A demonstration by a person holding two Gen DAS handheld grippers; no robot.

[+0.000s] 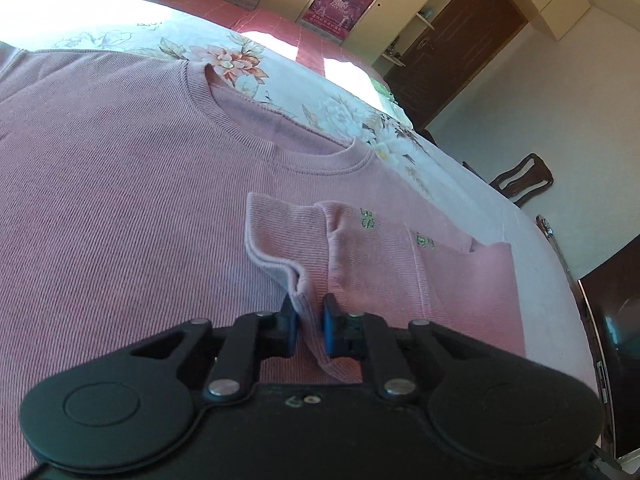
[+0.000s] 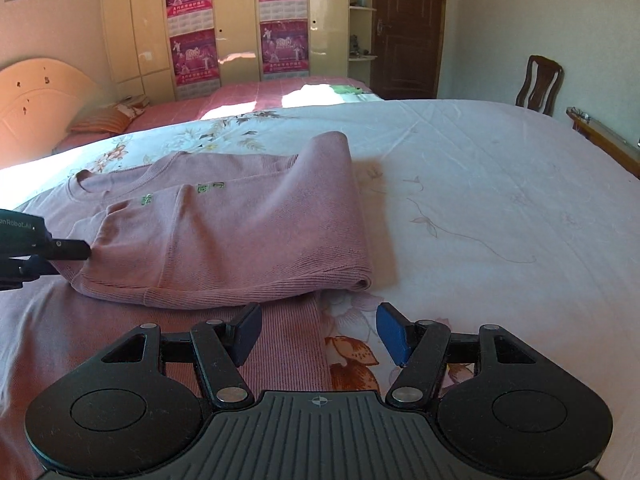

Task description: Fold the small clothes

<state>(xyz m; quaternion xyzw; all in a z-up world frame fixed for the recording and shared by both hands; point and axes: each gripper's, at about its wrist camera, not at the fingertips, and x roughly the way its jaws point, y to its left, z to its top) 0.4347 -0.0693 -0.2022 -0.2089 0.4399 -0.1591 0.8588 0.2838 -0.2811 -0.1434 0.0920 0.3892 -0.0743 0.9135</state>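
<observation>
A pink ribbed sweater (image 1: 120,184) lies on a floral bedsheet (image 1: 340,108), neck hole toward the far side. Its right side and sleeve are folded over onto the body (image 2: 240,232). My left gripper (image 1: 310,320) is shut on the sleeve cuff (image 1: 280,256) and holds it over the sweater's middle. It shows at the left edge of the right wrist view (image 2: 64,250). My right gripper (image 2: 318,330) is open and empty, low over the sweater's bottom hem (image 2: 280,344) at its right edge.
The white floral sheet (image 2: 480,200) spreads to the right. A second bed with a pink cover (image 2: 256,96) and a striped pillow (image 2: 104,120) lies behind. A wooden chair (image 2: 540,84) stands at the far right, a wardrobe (image 2: 240,20) and brown door (image 2: 408,28) behind.
</observation>
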